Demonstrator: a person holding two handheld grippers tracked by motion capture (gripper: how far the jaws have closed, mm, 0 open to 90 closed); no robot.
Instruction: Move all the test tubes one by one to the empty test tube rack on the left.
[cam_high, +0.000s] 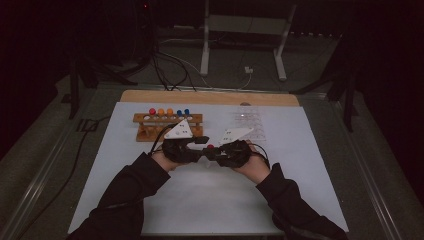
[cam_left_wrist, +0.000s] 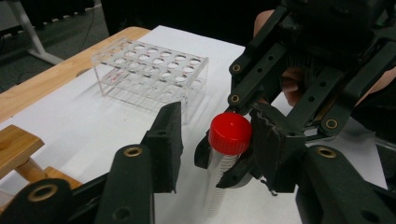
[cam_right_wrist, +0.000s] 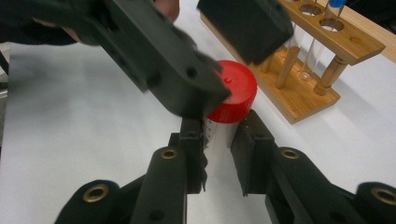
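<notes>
**Q:** What is on the table, going from its left edge across?

**A:** Near the far left of the white table (cam_high: 125, 200) stands a wooden rack (cam_high: 167, 125) with tubes capped red, orange and blue. Just in front of it is my left gripper (cam_high: 200, 145). Touching distance to its right is my right gripper (cam_high: 220, 150). Toward the far right edge sits a clear plastic rack (cam_left_wrist: 149, 74), and I cannot tell from here whether anything stands in it.

**Q:** Where is the tube you are working on?

**A:** The red-capped tube (cam_right_wrist: 232, 95) hangs above the middle of the table, between my two hands. My right gripper's jaws are clamped on its clear, marked body just below the cap, holding it upright.

**Q:** And your left fingers?

**A:** In the left gripper view, the left jaws stand on either side of the red cap (cam_left_wrist: 230, 133). One pad (cam_left_wrist: 168, 140) is clearly apart from the cap, with white table showing in the gap. The other side is crowded by my right gripper, so I cannot tell if it touches. I read the left jaws as not yet gripping.

**Q:** How far along is the job?

**A:** By my judgement, the tube is out of the wooden rack and steadied. The cap is on. Closing on it, twisting it off, and placing the tube in a rack all remain to be done.
</notes>
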